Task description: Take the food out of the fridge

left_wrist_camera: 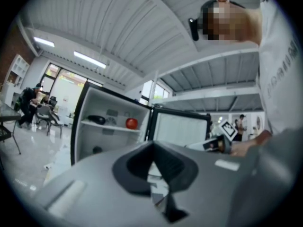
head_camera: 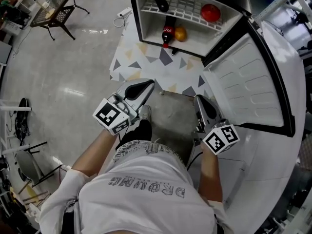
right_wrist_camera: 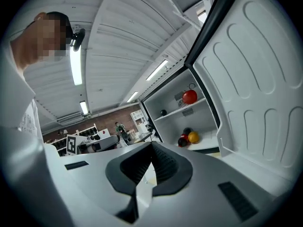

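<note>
The small white fridge (head_camera: 144,13) stands open, its door (head_camera: 243,87) swung out to the right. On its wire shelf lie a dark oblong food item (head_camera: 160,1) and a red round fruit (head_camera: 210,12). Below them are a cola bottle (head_camera: 166,34) and an orange fruit (head_camera: 180,33). My left gripper (head_camera: 150,83) and right gripper (head_camera: 197,98) are both held short of the fridge, shut and empty. The right gripper view shows the red fruit (right_wrist_camera: 190,97), the orange fruit (right_wrist_camera: 193,137) and the bottle (right_wrist_camera: 182,141) ahead of the shut right gripper (right_wrist_camera: 152,144). The left gripper (left_wrist_camera: 152,143) faces the shelf's red fruit (left_wrist_camera: 131,123).
A mat with triangle patterns (head_camera: 146,62) lies on the floor in front of the fridge. A black wire chair (head_camera: 56,11) stands at the far left, a white device with a cable (head_camera: 124,12) near the fridge's corner. The open door bounds the right side.
</note>
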Demonstrator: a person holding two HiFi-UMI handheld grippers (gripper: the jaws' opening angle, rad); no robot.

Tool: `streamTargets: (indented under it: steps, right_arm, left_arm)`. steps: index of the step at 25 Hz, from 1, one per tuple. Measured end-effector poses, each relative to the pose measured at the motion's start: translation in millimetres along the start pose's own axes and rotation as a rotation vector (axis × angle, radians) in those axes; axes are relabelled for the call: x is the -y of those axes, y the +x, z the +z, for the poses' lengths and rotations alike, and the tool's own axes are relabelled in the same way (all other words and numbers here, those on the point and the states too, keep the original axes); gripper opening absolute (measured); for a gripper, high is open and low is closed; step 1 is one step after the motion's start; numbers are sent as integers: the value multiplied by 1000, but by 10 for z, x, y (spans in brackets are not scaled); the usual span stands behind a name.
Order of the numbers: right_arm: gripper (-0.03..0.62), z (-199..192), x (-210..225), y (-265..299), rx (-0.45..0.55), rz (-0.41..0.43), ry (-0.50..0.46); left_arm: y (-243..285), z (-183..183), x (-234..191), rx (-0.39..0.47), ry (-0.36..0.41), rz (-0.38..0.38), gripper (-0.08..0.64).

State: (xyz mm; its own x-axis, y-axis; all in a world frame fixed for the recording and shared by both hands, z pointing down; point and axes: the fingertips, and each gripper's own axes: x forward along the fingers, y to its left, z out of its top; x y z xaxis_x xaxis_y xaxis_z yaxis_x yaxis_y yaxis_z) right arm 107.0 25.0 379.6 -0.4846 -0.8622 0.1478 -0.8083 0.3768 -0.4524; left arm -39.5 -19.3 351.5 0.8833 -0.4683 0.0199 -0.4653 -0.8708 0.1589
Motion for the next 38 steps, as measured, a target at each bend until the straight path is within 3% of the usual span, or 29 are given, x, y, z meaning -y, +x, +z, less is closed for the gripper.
streamTargets:
  steps: [19,28,38]
  right_arm:
    - [0,257,310,1125,-20,-119,-12]
    - [0,331,447,1416,5,-168,-3]
    - [0,403,660,1579,41,-160,11]
  left_arm:
    - [571,-24,-1178,-60,-31,-110,8]
    - [903,-138,-1440,-114,58,-178,8]
    - [1355,-276,-1566,-170,136,-203,9]
